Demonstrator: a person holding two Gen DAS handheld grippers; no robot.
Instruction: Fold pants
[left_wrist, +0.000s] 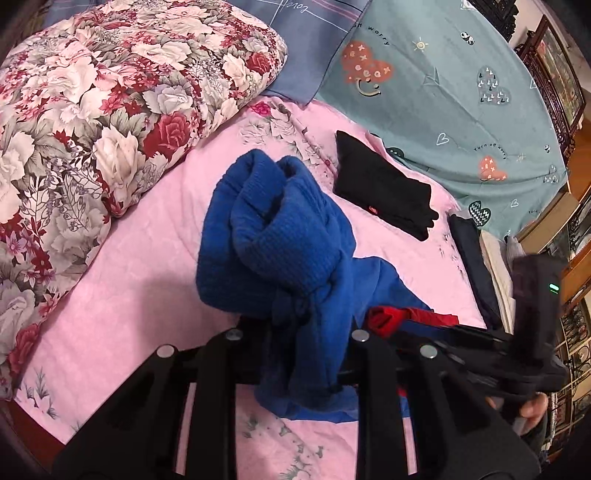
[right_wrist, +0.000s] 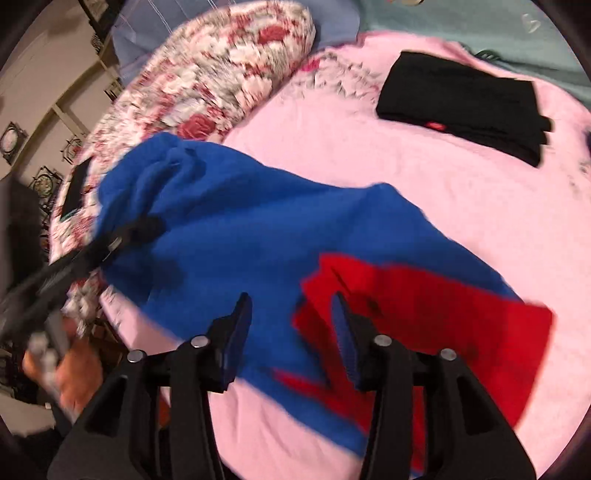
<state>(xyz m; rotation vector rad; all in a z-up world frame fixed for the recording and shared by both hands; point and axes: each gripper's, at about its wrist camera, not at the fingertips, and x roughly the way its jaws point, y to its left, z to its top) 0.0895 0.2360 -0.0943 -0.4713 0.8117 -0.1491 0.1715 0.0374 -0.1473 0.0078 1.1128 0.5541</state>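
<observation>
Gripping blue pants (left_wrist: 280, 236) — right gripper (right_wrist: 291, 328) agape

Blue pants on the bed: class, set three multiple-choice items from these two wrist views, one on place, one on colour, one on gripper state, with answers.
1. Where is the folded black garment?
A. on the floral quilt
B. on the pink sheet
C. on the floor

2. What colour is the panel on the blue pants?
A. red
B. yellow
C. white

3. How is the right gripper?
A. shut on the pants
B. shut on the quilt
C. open

Answers: 1 B, the black garment lies flat on the pink sheet. 2 A, a red panel shows on the blue pants. 3 C, the right gripper fingers stand apart over the cloth.
</observation>
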